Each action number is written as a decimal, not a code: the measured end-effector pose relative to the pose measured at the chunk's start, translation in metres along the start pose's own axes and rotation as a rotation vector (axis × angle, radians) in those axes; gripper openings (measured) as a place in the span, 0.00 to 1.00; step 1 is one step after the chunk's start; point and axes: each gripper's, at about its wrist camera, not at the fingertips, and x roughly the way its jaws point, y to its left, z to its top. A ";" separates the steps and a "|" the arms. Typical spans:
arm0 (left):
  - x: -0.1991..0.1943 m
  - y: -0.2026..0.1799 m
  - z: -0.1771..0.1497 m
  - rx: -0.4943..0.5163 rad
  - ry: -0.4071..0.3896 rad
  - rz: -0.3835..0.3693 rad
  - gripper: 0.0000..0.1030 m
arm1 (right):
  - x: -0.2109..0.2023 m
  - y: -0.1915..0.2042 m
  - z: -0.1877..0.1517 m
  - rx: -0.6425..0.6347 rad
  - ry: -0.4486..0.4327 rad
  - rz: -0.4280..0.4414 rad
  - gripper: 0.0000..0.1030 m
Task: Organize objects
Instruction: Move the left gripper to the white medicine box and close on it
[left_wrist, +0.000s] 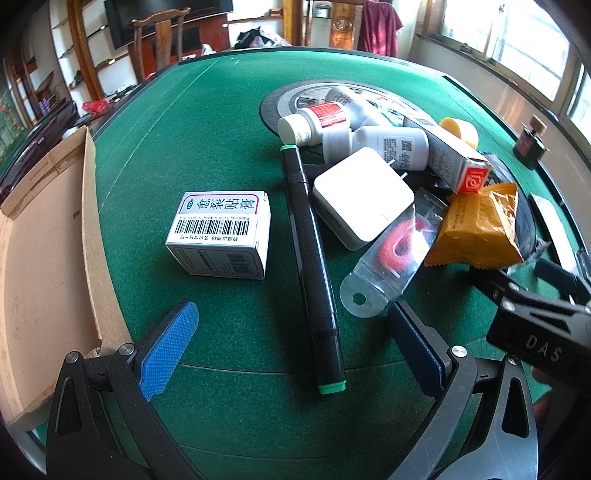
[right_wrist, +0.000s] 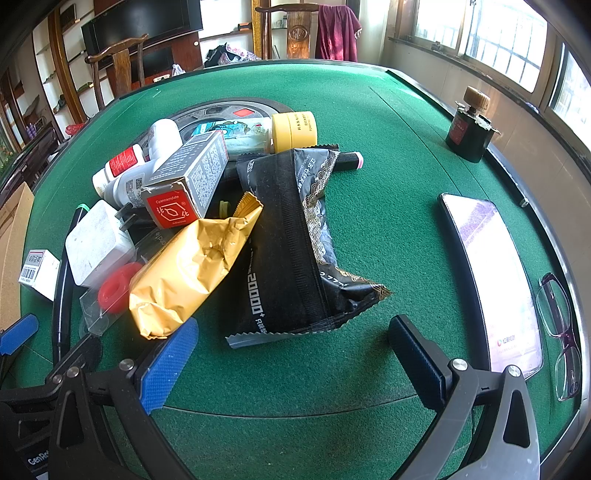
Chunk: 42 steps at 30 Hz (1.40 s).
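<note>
- Green felt surface (left_wrist: 221, 129) carries a cluttered pile: black marker (left_wrist: 312, 266), white charger (left_wrist: 364, 197), orange packet (right_wrist: 192, 269).
- Left hand-held gripper (left_wrist: 291, 347) spread, straddling the marker's near end.
- Right hand-held gripper (right_wrist: 293, 358) spread, empty, near the black pouch (right_wrist: 291, 243).

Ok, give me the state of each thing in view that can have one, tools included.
left tool: open, empty, above the marker
right tool: open, empty
black marker: capped, lying flat
cardboard box: open
white medicine box: closed, apart from the pile
red-label bottle: capped, on its side
phone: screen lit
black pouch: lying flat
glasses: unfolded
</note>
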 end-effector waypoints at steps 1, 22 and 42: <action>0.000 0.001 0.000 0.008 0.009 -0.006 1.00 | 0.000 0.000 0.000 0.001 0.000 0.002 1.00; -0.041 0.036 0.016 0.068 -0.062 -0.111 0.73 | -0.031 -0.031 -0.007 -0.057 -0.152 0.368 0.99; 0.008 0.036 0.035 0.007 0.021 0.000 0.46 | -0.035 -0.029 -0.011 -0.065 -0.141 0.385 0.99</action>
